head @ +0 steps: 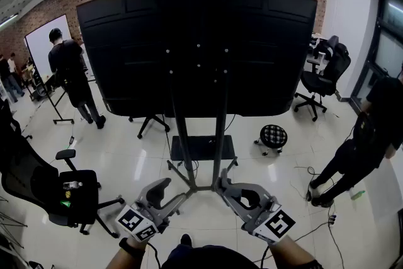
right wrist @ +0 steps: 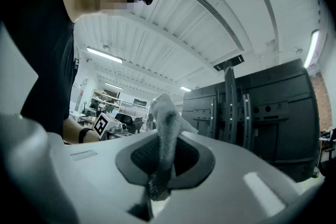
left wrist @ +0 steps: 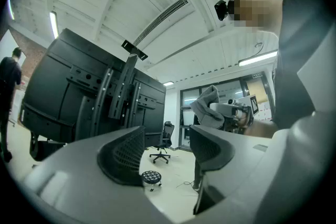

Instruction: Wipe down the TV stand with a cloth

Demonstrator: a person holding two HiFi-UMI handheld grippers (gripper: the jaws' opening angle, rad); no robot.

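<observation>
The TV stand (head: 182,135) rises from the floor in front of me, two dark posts carrying a big black screen (head: 198,47) seen from behind, over a low shelf (head: 201,148). In the left gripper view the stand's posts (left wrist: 113,97) are at the left. My left gripper (head: 171,192) is held low near the stand's feet and is open (left wrist: 167,136), with nothing between the jaws. My right gripper (head: 232,189) sits beside it, shut (right wrist: 164,157) on a grey cloth (right wrist: 167,134) that sticks up out of the jaws. The left gripper view also shows the cloth (left wrist: 210,107).
A black office chair (head: 69,192) stands at the left, and a chequered stool (head: 273,135) and another chair (head: 324,72) at the right. One person (head: 69,72) stands at the back left by a whiteboard (head: 44,47). Another person (head: 365,142) bends at the right. Cables (head: 321,223) lie on the floor.
</observation>
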